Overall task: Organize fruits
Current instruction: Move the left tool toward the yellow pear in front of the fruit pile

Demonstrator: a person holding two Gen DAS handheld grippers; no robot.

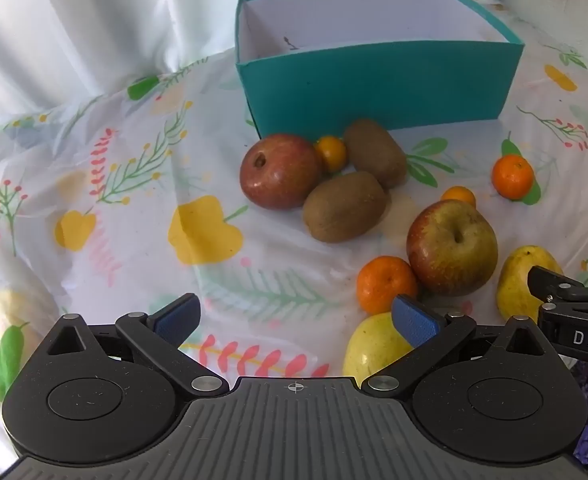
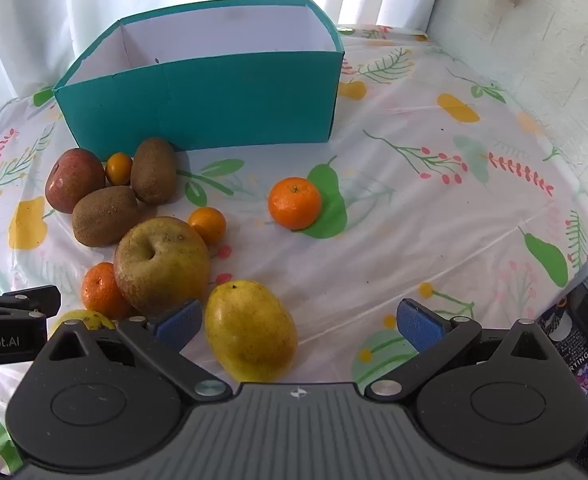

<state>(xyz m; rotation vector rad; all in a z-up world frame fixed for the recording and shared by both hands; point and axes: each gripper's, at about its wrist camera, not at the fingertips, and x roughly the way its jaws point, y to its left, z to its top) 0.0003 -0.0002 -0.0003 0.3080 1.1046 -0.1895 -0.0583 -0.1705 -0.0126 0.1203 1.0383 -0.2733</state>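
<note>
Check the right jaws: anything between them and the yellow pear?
Nothing visible. The right gripper is open, and the yellow pear lies just ahead toward its left jaw, with only bare tablecloth around it.

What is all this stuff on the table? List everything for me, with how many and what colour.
box: one, teal outside, white inside, open-topped, at the back; no fruit visible inside.
apples: two; a red one left, near the box front, a yellow-red one nearer the cameras.
kiwis: two, brown; one by the box, one in front of it.
pears: two, yellow; one by the right gripper, one by the left.
mandarins: two, orange; one alone on the right, one against the yellow-red apple.
small orange fruits: two; one between red apple and kiwi, one behind the yellow-red apple.
tablecloth: one, white with leaf and fruit prints.
curtain: white, behind.
left hand-held gripper: black, blue pads, open.
right hand-held gripper: same, open.
</note>
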